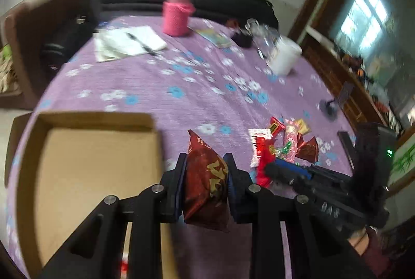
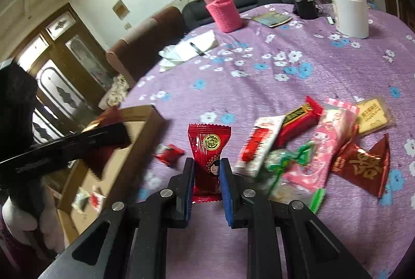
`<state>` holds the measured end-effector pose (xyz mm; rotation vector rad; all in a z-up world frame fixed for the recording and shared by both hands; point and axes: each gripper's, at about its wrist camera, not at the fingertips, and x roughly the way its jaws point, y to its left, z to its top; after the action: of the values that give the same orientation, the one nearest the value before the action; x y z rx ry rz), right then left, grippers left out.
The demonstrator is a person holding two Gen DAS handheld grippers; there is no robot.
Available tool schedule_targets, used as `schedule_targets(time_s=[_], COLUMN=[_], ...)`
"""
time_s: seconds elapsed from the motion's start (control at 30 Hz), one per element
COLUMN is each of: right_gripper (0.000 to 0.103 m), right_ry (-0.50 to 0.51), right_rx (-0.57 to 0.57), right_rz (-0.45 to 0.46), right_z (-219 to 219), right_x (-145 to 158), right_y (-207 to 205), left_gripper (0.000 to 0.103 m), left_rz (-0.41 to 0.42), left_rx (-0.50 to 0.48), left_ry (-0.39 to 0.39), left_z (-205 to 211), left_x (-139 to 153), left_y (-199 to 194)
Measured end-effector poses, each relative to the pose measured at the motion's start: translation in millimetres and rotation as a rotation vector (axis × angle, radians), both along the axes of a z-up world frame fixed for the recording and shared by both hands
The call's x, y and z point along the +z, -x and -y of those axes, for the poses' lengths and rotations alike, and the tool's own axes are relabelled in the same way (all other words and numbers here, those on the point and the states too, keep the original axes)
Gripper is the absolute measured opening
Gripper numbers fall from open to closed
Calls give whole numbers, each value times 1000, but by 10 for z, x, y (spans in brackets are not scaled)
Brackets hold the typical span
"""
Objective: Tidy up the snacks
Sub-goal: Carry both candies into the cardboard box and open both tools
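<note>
Your left gripper (image 1: 206,176) is clamped on a dark red snack packet with gold lettering (image 1: 206,183), both pads pressed against its sides, and it hangs just right of the open cardboard box (image 1: 85,162) at the near left edge of the table. In the right wrist view, your right gripper (image 2: 207,176) has its 2 blue-padded fingers (image 2: 225,190) set narrowly around a red candy packet with a yellow seal (image 2: 207,149); the pads sit at the packet's sides and appear to grip it, while the packet's top sticks up past the fingertips. A small red wrapped candy (image 2: 168,153) lies on the cloth just left of that packet, between it and the box wall. Inside the box, near its close corner, you can see 1 white and red wrapper (image 2: 87,200). To the right of your right gripper the remaining snacks lie in a loose overlapping pile: a white and red packet (image 2: 259,146), a red bar (image 2: 301,120), a green twisted candy (image 2: 288,159), a pink packet (image 2: 326,139), a yellow packet (image 2: 373,115) and a dark red triangular packet (image 2: 363,165). All of this rests on the purple flowered tablecloth (image 2: 259,87). Farther back stand a notepad with a pen (image 2: 192,48), a pink sleeved bottle (image 2: 224,12) and a white cup (image 2: 350,12).
</note>
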<state>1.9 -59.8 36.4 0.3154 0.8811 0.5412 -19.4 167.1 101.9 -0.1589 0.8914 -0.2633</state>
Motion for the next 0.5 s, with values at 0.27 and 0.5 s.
schedule_targets(time_s=[0.27,0.5], right_gripper=[21,21], right_ry=[-46,7], right_rx=[73,210], right_rz=[5,-8], right_z=[-296,-1075], right_x=[289,413], right_y=[330,478], left_gripper=[27,27], left_rz=[-2,-58], left_rx=[179,282], left_ry=[-4,14], left_z=[-1018,-1563], left_x=[22,-337], left_y=[421,469])
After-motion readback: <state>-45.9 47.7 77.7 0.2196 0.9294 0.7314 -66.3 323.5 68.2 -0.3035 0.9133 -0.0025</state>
